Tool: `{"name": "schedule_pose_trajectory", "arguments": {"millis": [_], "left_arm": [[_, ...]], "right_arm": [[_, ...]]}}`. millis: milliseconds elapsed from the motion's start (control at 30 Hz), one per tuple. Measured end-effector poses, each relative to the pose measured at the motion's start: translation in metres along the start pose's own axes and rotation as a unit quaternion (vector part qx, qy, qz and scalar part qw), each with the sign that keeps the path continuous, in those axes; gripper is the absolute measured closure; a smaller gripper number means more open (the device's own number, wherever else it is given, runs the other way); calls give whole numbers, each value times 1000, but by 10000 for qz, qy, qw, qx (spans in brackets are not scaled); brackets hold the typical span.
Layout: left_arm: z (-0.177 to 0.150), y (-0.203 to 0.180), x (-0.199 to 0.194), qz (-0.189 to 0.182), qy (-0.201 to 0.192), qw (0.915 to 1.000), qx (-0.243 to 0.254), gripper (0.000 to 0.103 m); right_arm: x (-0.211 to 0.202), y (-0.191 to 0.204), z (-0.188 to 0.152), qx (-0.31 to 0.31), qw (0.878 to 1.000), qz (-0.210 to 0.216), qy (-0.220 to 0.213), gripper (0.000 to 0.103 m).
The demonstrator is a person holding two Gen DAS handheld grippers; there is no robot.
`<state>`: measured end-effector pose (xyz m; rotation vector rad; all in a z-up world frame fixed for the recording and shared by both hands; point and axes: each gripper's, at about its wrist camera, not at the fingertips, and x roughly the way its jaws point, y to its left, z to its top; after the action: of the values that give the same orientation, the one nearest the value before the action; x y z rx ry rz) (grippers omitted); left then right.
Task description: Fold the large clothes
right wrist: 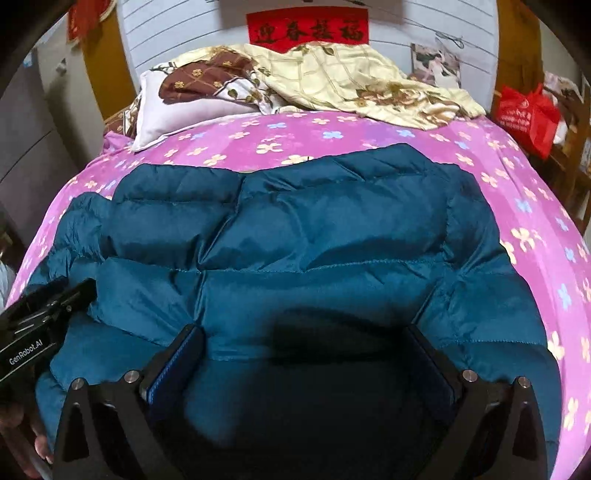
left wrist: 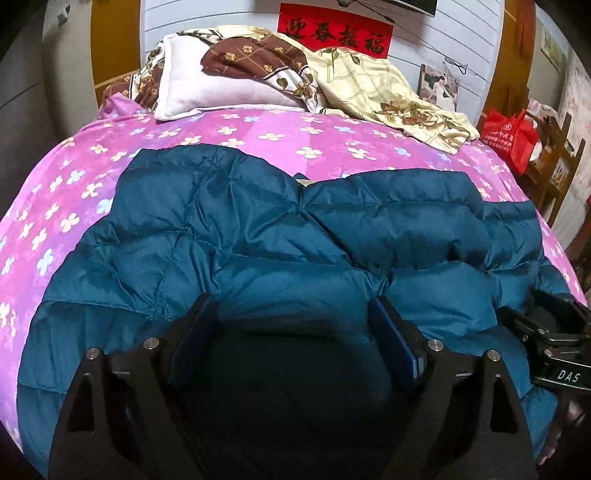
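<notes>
Jaws on both grippers stood spread wide, holding nothing. The left gripper [left wrist: 291, 314] hovered low over the near part of a teal padded jacket [left wrist: 280, 229], its two fingers [left wrist: 391, 332] apart with puffy fabric showing between them; whether the tips touched the cloth could not be told. The right gripper [right wrist: 306, 347] sat the same way over the jacket's near hem, parted, with the hem edge running between its fingers [right wrist: 177, 362]. Each gripper showed at the edge of the other's view, beside it and apart.

The jacket [right wrist: 295, 236] lay spread flat across the bed [left wrist: 240, 129], on a pink sheet printed with small flowers, its quilted panels creased and a sleeve trailing off toward the left side in the right wrist view.

At the head of the bed a pale pillow [left wrist: 207, 88] rested beside a crumpled cream and brown floral blanket [left wrist: 369, 85], both well apart from the jacket. A red banner [left wrist: 334, 35] with dark characters hung on the wall behind. Off the right side of the bed, a red bag [right wrist: 528, 110] sat on wooden furniture; its contents could not be seen.
</notes>
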<state>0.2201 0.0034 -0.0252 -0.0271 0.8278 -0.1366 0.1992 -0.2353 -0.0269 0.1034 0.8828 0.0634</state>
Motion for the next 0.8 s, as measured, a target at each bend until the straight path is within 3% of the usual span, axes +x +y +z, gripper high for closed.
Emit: {"name": "schedule_pose_trajectory", "arguments": {"millis": [200,300,367,467,800], "left_arm": [[-3,-2,-1,71,-36,9999,86,16],[-4,1,0,10,-32,10000,38,16],[-5,1,0,2,-70,10000,40,15],[-9,0,-1,25,-190,9998,41,15],[-12,-1,2,81,-247,9996,80,14]], "right_arm": [[-11,3,-1,32,10000,-56,-56,0],[-44,14,-3,65,9987,201,-457,0],[-53,24,-11,-63,9985,34,-547,0],[-26,25,-21,-216,9995,41,-211,0],[-16,21,-26,-298,9989,140,-336,0]]}}
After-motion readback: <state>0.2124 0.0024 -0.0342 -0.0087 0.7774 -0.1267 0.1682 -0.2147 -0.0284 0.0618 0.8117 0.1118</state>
